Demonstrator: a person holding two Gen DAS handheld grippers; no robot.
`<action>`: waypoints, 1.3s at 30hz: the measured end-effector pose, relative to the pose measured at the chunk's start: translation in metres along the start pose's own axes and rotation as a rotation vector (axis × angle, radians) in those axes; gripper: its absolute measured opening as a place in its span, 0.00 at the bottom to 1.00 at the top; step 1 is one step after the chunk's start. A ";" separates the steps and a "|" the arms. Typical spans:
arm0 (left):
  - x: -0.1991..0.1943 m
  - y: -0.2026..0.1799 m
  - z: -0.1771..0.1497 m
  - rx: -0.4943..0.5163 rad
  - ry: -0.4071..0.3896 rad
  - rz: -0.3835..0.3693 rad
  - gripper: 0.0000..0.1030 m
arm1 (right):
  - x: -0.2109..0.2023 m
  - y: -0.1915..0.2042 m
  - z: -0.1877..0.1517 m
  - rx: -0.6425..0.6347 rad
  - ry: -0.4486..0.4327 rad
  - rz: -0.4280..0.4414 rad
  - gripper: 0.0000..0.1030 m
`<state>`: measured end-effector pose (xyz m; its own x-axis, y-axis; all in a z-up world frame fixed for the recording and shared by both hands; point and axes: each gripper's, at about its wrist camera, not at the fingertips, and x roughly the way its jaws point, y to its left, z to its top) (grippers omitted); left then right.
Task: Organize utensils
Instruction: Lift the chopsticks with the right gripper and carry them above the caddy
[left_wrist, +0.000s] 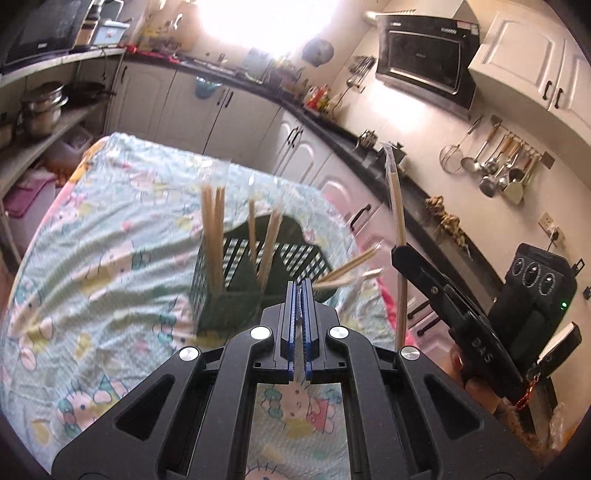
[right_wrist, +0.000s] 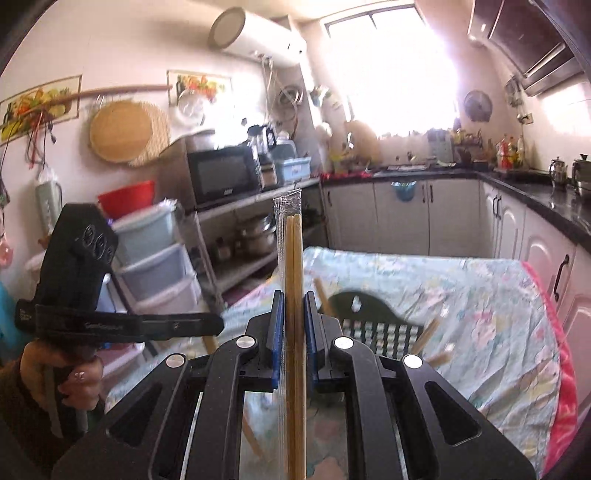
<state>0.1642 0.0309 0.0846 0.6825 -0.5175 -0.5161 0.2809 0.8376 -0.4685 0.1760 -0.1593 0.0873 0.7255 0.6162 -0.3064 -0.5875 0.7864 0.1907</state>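
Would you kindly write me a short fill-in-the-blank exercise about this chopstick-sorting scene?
1. The right claw is shut on a wrapped pair of ____.
2. The left claw pinches something thin and ____-coloured; its identity is unclear.
3. Several chopsticks already stand in a dark ____ basket.
4. The basket sits on a cartoon-printed ____.

Answers: chopsticks; silver; green; cloth

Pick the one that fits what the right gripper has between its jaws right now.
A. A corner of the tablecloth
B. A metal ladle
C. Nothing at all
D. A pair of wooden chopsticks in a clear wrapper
D: in the right wrist view the right gripper is clamped on wrapped chopsticks standing upright between its blue pads, above the green basket.
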 end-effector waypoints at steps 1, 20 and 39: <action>-0.002 -0.002 0.003 0.004 -0.008 0.000 0.01 | 0.000 -0.002 0.005 0.006 -0.014 -0.003 0.11; -0.041 -0.027 0.076 0.041 -0.198 -0.018 0.01 | 0.000 -0.032 0.078 0.037 -0.304 -0.170 0.11; -0.021 -0.010 0.106 0.028 -0.275 0.029 0.01 | 0.046 -0.053 0.055 0.010 -0.380 -0.276 0.11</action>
<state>0.2185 0.0522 0.1757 0.8470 -0.4295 -0.3133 0.2746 0.8581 -0.4340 0.2604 -0.1702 0.1146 0.9352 0.3537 0.0162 -0.3517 0.9225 0.1593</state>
